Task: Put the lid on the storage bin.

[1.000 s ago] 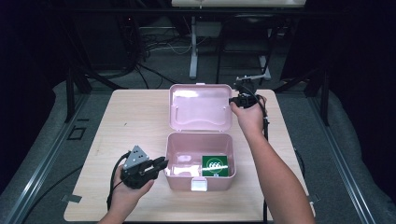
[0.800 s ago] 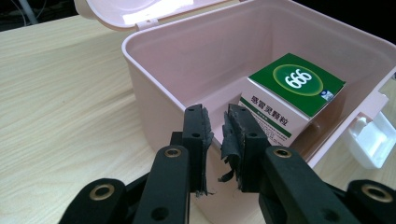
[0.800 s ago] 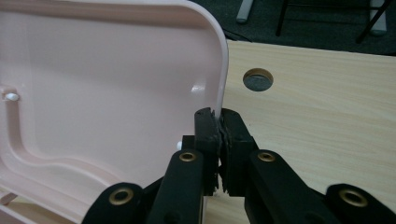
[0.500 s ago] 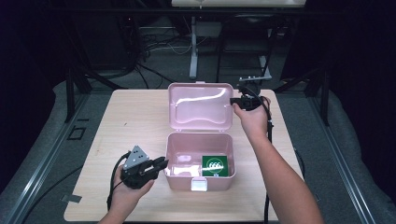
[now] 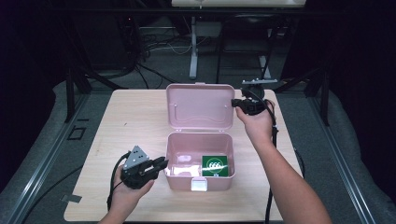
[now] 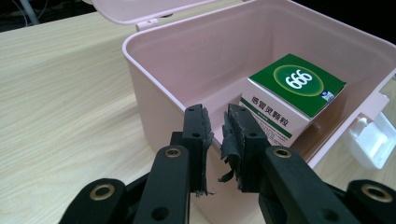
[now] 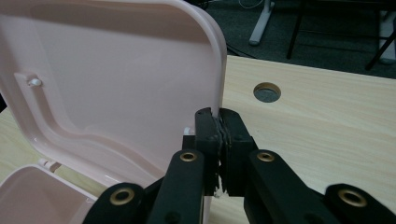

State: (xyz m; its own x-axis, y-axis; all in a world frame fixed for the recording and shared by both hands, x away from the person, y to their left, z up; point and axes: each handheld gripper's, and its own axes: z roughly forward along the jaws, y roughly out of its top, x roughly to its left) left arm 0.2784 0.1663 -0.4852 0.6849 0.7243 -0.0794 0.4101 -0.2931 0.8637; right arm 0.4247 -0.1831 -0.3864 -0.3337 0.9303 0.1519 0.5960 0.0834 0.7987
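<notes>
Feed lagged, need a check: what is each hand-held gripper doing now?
Left hand-held gripper: jaws slightly apart around the wall of the pink box.
Right hand-held gripper: shut on the lid edge.

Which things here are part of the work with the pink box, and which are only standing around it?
Part of the work:
- pink box, open
- its lid, edge pinched by the right gripper
- green medicine carton inside the box
- left gripper, jaws astride the box's wall

Only standing around:
- round hole in the table
- metal stand behind the table
</notes>
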